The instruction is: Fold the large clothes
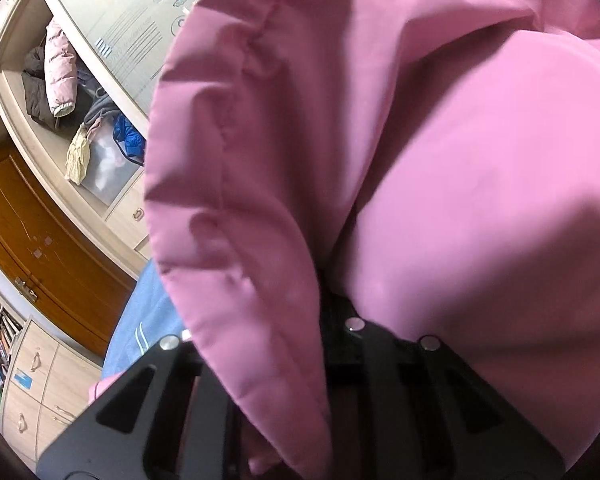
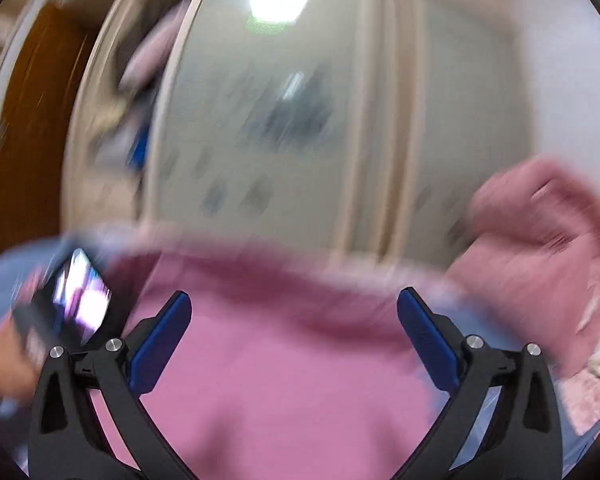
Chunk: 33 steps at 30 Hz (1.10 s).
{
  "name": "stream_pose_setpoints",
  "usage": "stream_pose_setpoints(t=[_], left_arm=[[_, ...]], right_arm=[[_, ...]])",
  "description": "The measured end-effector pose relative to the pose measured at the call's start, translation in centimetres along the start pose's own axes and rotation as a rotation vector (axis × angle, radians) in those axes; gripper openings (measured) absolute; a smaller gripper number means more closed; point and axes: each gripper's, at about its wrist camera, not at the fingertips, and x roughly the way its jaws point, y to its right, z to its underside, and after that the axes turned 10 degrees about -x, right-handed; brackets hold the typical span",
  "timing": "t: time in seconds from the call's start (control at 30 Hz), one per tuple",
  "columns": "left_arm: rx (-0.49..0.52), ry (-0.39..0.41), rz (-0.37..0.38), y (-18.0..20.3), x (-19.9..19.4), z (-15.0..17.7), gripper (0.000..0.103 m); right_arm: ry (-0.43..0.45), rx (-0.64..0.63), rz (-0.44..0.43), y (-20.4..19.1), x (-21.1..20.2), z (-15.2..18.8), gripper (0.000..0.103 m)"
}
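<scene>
Across the left wrist view from twelve to six o'clock, the pink garment drapes from the left gripper, clamped on it; the right gripper gapes empty above the cloth, so the single pinch may slip and undo the fold.

One pink garment fills the left wrist view; the right wrist view shows pink cloth in two masses, though blur hides whether they are one piece. Two grippers show, one per view: the left gripper and the right gripper, the latter with two blue pads. One wardrobe stands behind, its open shelf holding at least four bundled clothes. One brown door and one blue bed cover appear.
</scene>
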Motion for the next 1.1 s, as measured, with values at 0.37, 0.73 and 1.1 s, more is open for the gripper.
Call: stream_pose_setpoints(t=[0.37,0.73,1.1], left_arm=[[-0.018,0.008,0.004,-0.3,-0.5,1.3,0.011],[-0.108,0.177,-0.006,-11.7,-10.7,-0.2,0.101],[-0.144,0.048,0.347,-5.1,-14.3,1.3,0.101]], right_arm=[[-0.368,0.338,-0.132,2.3,21.1,0.6,0.102],[-0.363,0.439,-0.159,1.6,21.2,4.6,0.102],[-0.334,0.479,-0.185,2.8,21.0,5.3,0.102]])
